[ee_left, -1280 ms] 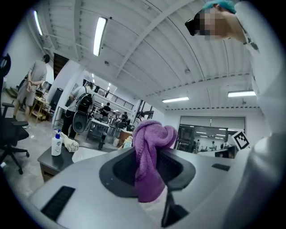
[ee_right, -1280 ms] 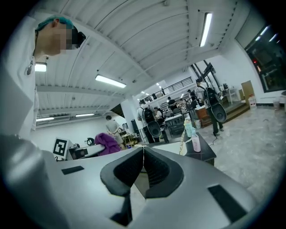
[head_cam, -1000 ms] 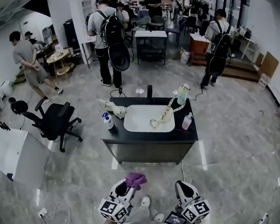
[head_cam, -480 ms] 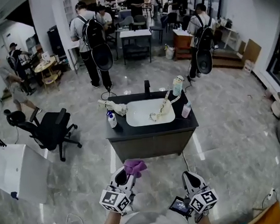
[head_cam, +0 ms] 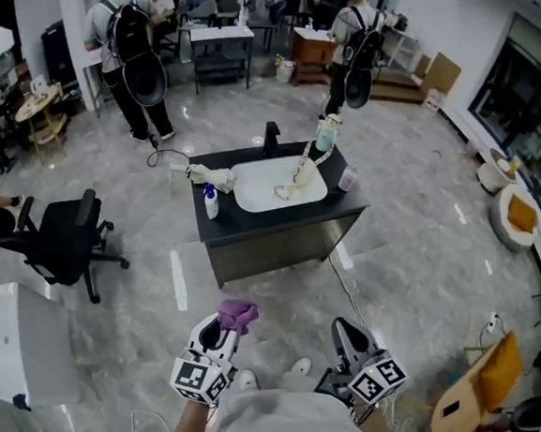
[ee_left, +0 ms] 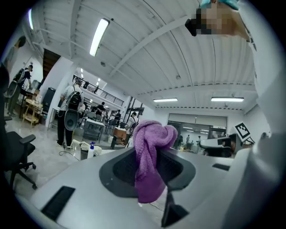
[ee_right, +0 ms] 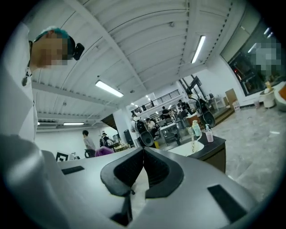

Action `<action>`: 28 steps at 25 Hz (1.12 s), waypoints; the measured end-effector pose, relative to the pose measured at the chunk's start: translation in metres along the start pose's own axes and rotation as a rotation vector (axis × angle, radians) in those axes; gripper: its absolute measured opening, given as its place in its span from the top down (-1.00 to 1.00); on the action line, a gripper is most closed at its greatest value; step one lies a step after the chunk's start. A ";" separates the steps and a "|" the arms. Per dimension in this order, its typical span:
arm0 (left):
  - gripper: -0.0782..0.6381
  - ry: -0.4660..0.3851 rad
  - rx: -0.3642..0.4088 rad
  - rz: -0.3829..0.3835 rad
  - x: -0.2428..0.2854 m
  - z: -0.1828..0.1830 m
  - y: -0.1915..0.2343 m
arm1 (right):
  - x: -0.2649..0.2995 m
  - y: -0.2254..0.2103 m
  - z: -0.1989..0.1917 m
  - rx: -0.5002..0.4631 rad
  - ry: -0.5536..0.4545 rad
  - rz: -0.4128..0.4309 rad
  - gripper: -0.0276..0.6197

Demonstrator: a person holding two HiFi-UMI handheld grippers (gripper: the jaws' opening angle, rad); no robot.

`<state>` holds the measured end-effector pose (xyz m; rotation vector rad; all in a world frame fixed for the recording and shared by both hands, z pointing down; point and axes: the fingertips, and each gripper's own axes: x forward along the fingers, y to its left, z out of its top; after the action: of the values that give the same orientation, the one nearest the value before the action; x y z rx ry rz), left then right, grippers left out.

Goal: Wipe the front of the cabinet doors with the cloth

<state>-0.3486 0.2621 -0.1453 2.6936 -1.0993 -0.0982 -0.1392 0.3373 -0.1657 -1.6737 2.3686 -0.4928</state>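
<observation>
Two grippers: the left gripper (head_cam: 222, 329) is clamped on the purple cloth (head_cam: 237, 314); the right gripper (head_cam: 345, 334) is held with its jaws pressed together and nothing between them.
Cloth position: it is bunched above the left jaw tips, with a tail hanging down between them, well apart from the cabinet (head_cam: 273, 248).
Cabinet: a dark front is seen under a black counter with a white sink (head_cam: 259, 188); wiping is judged not yet begun.
Handling: the cloth is judged soft, light and limp. It is expected to fold and drag on the door, so it could be tugged out of a thin pinch.
Hold: a grip across the bunched middle is judged best, with a pad left proud of the jaws.
Writing: none can be read. Only square markers are seen on the gripper cubes, and the label of the spray bottle (head_cam: 211, 204) is too small.
</observation>
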 end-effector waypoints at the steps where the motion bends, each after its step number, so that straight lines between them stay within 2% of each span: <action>1: 0.47 0.000 -0.002 -0.029 0.000 0.001 -0.002 | -0.005 0.007 0.001 -0.022 0.006 -0.021 0.83; 4: 0.47 -0.012 -0.013 -0.111 -0.002 0.009 -0.015 | -0.019 0.025 -0.003 -0.032 0.016 -0.067 0.83; 9: 0.47 -0.052 -0.036 -0.171 -0.024 0.019 -0.046 | -0.033 0.053 -0.015 -0.052 0.003 -0.050 0.83; 12: 0.47 -0.024 -0.044 -0.190 -0.041 0.007 -0.068 | -0.054 0.063 -0.011 -0.076 -0.039 -0.056 0.83; 15: 0.47 0.019 -0.016 -0.242 -0.054 -0.005 -0.095 | -0.093 0.064 -0.013 -0.070 -0.080 -0.103 0.83; 18: 0.47 0.018 -0.004 -0.273 -0.074 -0.001 -0.125 | -0.140 0.062 -0.026 -0.047 -0.081 -0.157 0.83; 21: 0.47 -0.004 0.010 -0.273 -0.110 0.009 -0.153 | -0.181 0.071 -0.048 -0.023 -0.067 -0.178 0.83; 24: 0.47 0.006 0.054 -0.219 -0.150 0.005 -0.164 | -0.200 0.084 -0.072 -0.005 -0.059 -0.154 0.83; 28: 0.46 0.048 -0.003 -0.149 -0.188 -0.013 -0.157 | -0.209 0.112 -0.077 -0.049 -0.038 -0.109 0.83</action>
<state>-0.3743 0.5045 -0.1744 2.7570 -0.8828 -0.0601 -0.1928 0.5795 -0.1428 -1.8247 2.2895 -0.4202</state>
